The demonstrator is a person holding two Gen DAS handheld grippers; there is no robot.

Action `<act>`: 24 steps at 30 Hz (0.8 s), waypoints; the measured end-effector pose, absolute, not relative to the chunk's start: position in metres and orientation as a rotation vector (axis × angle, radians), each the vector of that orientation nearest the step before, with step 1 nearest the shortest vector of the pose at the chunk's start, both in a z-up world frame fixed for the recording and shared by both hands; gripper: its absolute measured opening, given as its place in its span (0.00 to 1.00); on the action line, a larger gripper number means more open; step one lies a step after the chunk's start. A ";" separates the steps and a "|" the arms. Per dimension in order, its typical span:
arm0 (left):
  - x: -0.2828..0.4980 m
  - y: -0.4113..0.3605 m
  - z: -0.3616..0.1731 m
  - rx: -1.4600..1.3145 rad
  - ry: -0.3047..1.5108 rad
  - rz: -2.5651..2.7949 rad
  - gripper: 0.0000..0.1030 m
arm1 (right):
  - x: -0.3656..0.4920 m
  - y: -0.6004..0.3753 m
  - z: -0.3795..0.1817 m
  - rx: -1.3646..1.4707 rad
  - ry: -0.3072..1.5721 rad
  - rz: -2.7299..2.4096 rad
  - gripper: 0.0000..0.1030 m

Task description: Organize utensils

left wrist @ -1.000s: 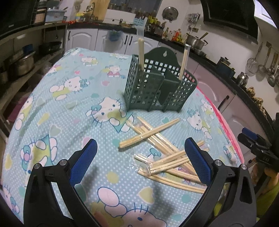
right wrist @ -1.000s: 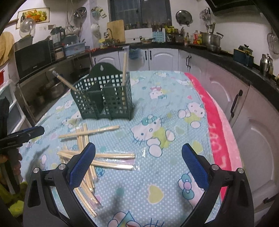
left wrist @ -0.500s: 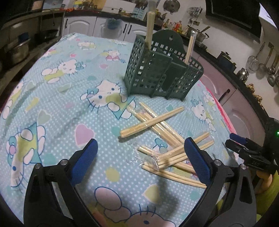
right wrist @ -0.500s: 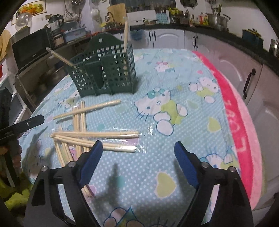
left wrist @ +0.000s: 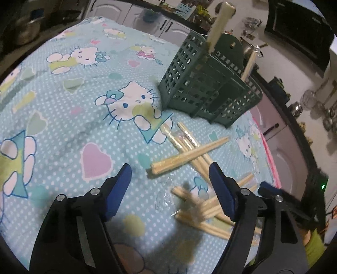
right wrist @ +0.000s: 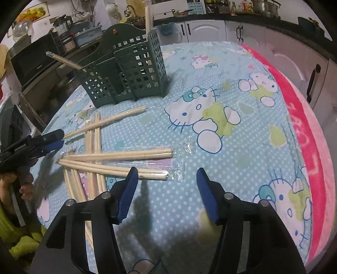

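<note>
Pale wooden chopsticks, clear-wrapped, scattered beside green caddy.

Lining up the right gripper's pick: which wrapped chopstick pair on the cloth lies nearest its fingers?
The lowest wrapped pair, lying crosswise just ahead of the right gripper; its blunt ends sit by the left-side fingertip. The other crosswise pair lies farther up.

You've got pale wooden chopsticks strewn criss-cross on the table, nr side of the dark green lattice utensil holder; several prs still sealed in clear wrappers. Holder stands upright at far side w/ one chopstick upright in its right compartment, another leaning out left.
</note>
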State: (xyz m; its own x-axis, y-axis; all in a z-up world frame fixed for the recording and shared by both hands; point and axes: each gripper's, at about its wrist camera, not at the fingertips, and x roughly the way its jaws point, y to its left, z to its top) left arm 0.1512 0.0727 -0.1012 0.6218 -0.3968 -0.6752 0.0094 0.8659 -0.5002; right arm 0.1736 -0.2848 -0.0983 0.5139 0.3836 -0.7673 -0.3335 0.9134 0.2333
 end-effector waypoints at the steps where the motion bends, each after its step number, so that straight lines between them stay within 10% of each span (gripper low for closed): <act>1: 0.153 0.073 -0.101 -0.496 0.872 -0.251 0.61 | 0.175 -0.285 -0.099 0.067 0.940 0.434 0.51; 13: 0.161 0.073 -0.105 -0.538 0.877 -0.256 0.36 | 0.187 -0.290 -0.105 0.116 0.961 0.445 0.39; 24: 0.157 0.070 -0.105 -0.523 0.880 -0.288 0.15 | 0.183 -0.291 -0.105 0.094 0.949 0.444 0.01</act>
